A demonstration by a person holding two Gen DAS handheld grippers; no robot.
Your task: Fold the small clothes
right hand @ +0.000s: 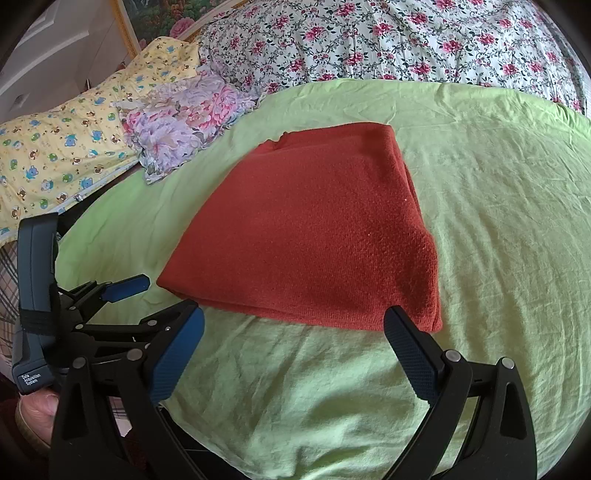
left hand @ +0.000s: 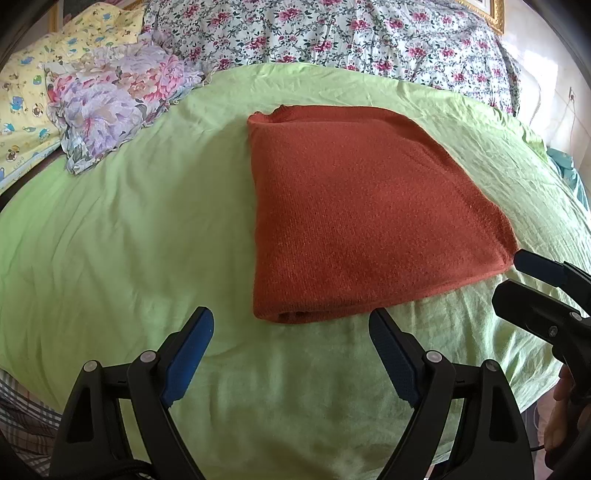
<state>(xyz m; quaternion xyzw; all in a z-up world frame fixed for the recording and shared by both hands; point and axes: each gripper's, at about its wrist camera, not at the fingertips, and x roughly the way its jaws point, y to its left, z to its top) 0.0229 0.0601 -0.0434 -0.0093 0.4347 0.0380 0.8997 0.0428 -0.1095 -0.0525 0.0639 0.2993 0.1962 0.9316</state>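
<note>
A rust-red knit garment [left hand: 354,206] [right hand: 314,236] lies folded into a thick rectangle on the light green sheet [left hand: 129,229] [right hand: 498,221]. My left gripper [left hand: 291,315] is open just before the garment's near edge, at its left corner, with nothing between its blue pads. My right gripper [right hand: 294,314] is also open and holds nothing, in front of the near right corner. Each gripper shows in the other's view: the right gripper [left hand: 519,277] by the garment's right corner, the left gripper [right hand: 162,295] by its left corner.
A crumpled pastel floral cloth [left hand: 110,107] [right hand: 184,122] lies at the back left beside a yellow cartoon-print blanket [left hand: 22,103] [right hand: 62,147]. A rose-patterned quilt [left hand: 332,33] [right hand: 406,40] runs along the back. A person's hand [left hand: 565,417] holds the right gripper.
</note>
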